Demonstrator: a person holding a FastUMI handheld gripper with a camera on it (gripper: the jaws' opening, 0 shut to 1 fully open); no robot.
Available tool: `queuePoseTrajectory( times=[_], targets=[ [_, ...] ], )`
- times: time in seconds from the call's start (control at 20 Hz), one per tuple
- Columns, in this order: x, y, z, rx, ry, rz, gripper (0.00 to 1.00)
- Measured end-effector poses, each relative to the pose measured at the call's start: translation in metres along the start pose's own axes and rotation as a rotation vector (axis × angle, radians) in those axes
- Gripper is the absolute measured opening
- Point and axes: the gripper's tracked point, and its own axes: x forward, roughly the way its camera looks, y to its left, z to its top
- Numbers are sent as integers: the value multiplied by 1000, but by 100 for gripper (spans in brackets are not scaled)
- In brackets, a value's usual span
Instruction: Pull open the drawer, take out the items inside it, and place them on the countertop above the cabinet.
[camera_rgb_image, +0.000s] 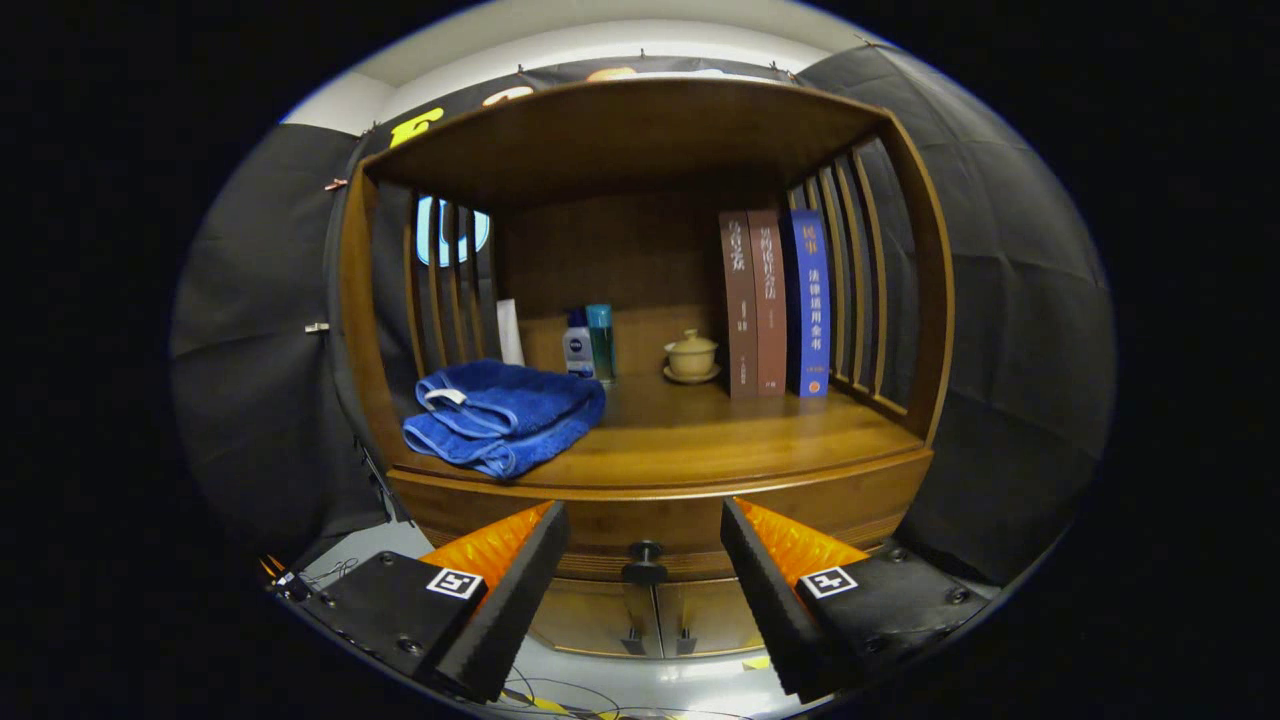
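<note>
Gripper view is looking straight at the cabinet (640, 470), with the gripper (640, 560) standing wide and holding nothing. The knob (645, 562) is sitting midway between the fingers, not yet touched, on the drawer (650, 530), which looks closed, just under the desk (720, 430). Whatever lies inside the drawer is hidden.

Risk, as I judge it: the knob is small and round, so if the fingers are closing off-centre they may be pinching only its rim and slipping off once the pull begins. A pull that is tilting up or sideways could be jamming the drawer in its runners.

Above the knob, the desk lip is overhanging, so rising too soon would be knocking the fingers against it. Up and left of the knob, the towel (505, 415) is hanging slightly over the desk front. Directly above, far back, the bottles (590, 342) and cup (691, 355) are standing, and up and right, the books (775, 300). Bare wood above and right of the knob, short of the books, is offering the best room for placing. Below the knob, two doors (650, 618) are shut.
</note>
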Motion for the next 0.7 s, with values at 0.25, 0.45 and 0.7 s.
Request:
queuePoseTrajectory(
  times=[0.25,0.45,0.7],
  targets=[
    [35,-6,-44,5,98,-38,98],
    [58,-7,-69,13,142,-45,93],
    [70,-6,-90,-16,203,-56,77]
  ],
)
